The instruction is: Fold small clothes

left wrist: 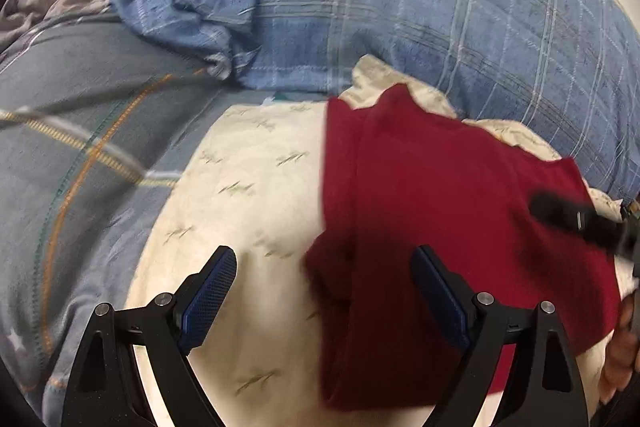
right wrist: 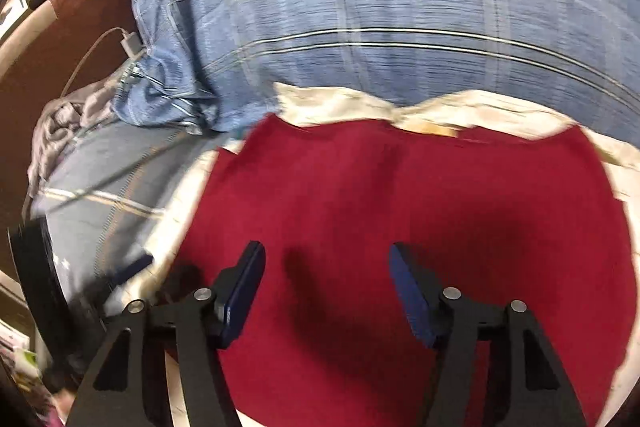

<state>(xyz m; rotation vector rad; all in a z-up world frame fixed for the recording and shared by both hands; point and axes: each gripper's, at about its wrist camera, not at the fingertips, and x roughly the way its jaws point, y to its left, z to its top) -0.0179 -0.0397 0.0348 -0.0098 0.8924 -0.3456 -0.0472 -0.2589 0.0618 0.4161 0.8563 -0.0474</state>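
Behind red garment (right wrist: 400, 219): blue plaid pillow (right wrist: 380, 7), charger (right wrist: 132, 45).

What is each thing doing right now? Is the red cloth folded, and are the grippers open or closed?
red garment: lying spread on the cream cloth, one edge doubled over, not held.
left gripper: open, empty, above the garment's edge.
right gripper: open, empty, over the garment.
cream cloth: spread out under the garment.
blue plaid pillow: lying behind the garment.
white charger: cable plugged into it.
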